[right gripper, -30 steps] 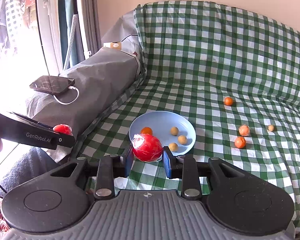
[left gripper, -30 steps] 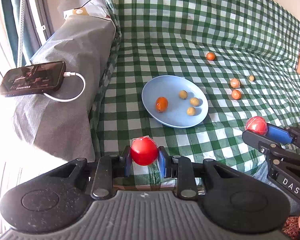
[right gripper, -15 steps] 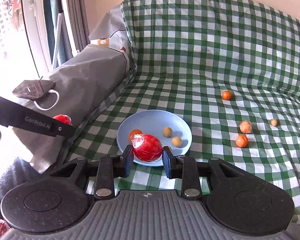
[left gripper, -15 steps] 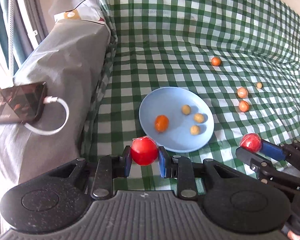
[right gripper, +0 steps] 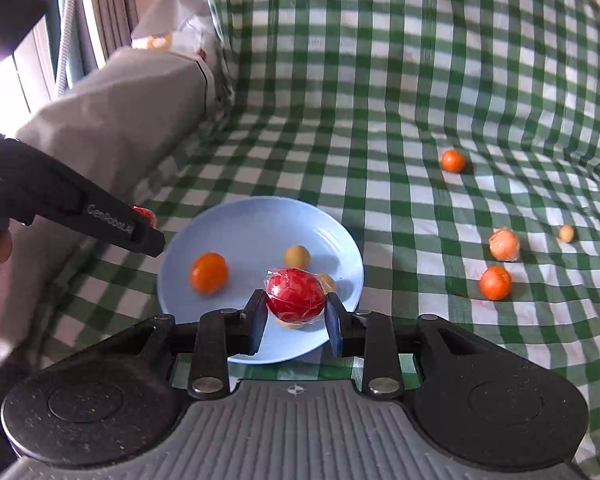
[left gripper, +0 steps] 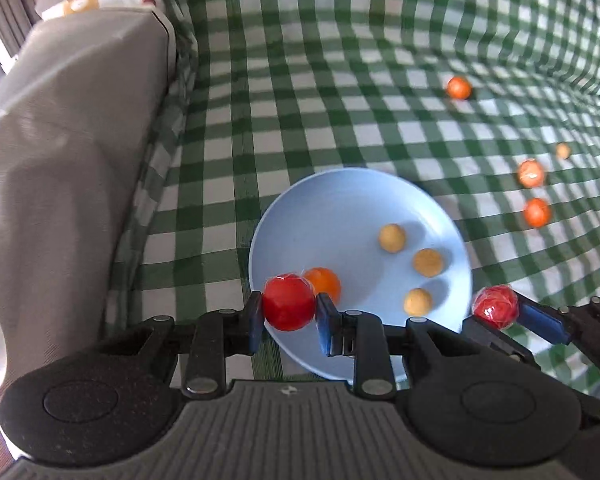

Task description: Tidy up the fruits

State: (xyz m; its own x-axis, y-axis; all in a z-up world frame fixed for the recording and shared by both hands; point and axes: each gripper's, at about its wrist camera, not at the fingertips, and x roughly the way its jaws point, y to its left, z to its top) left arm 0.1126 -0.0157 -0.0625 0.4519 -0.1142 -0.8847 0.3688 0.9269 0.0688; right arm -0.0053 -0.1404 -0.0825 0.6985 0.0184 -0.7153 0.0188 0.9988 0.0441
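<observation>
Over the last second I brought both grippers forward and down toward the blue plate (left gripper: 284,216); a second ago it sat well ahead of them, now its near rim was under both sets of fingers. The left gripper (left gripper: 288,309) was clamped on a shiny red fruit (left gripper: 288,302), held over the plate's near-left edge, just beside the orange fruit (left gripper: 324,282) lying in the plate. The right gripper (right gripper: 296,307) was clamped on a wrapped red fruit (right gripper: 296,295), over the plate's near-right part, in front of the tan balls (right gripper: 297,257). Neither grip had changed, fingers narrow on both fruits throughout.

Plate held one orange and three tan balls (left gripper: 392,237). Loose on the checked cloth (right gripper: 419,80), well apart from the plate: two orange fruits (right gripper: 495,282), one pale wrapped fruit (right gripper: 503,244), one small tan ball (right gripper: 566,233).

My read: carry phase nearly done, both reds about in place for release into the plate. Risk was round fruit rolling off the shallow rim, the left one especially, being nearer the edge. Four pieces remained to collect.
</observation>
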